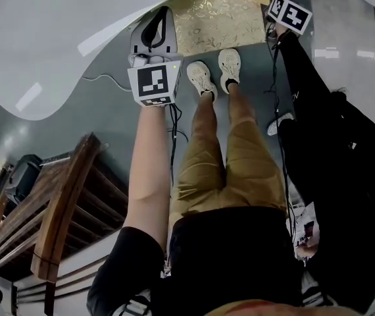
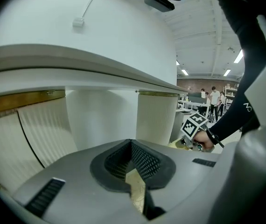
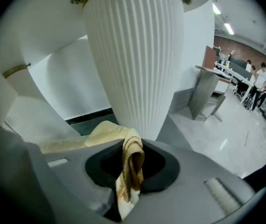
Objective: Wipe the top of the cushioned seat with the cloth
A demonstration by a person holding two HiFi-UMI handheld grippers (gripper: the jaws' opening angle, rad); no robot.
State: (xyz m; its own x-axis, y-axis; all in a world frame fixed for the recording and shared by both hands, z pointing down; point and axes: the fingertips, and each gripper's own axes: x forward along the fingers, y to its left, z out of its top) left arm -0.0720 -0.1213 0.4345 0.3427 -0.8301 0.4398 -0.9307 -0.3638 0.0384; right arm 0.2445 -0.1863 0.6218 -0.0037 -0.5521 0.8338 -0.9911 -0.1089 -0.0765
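Left gripper (image 2: 135,183) clenched on cloth (image 1: 220,20) edge; right gripper (image 3: 129,171) grasping opposite corner. Recommended: hold cloth spread taut, lay flat on seat before wiping strokes.

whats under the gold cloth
The gold cloth, gripped by the left tongs and right tongs, covers whatever lies beneath it. Only grey floor shows along its near edge.

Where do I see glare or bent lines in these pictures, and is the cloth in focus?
Head view: glare streaks on the white table, its edge bent by the lens; cloth pattern sharp. Left gripper view: dark corners, bright ceiling lamps. Right gripper view: cloth sharp between the jaws.
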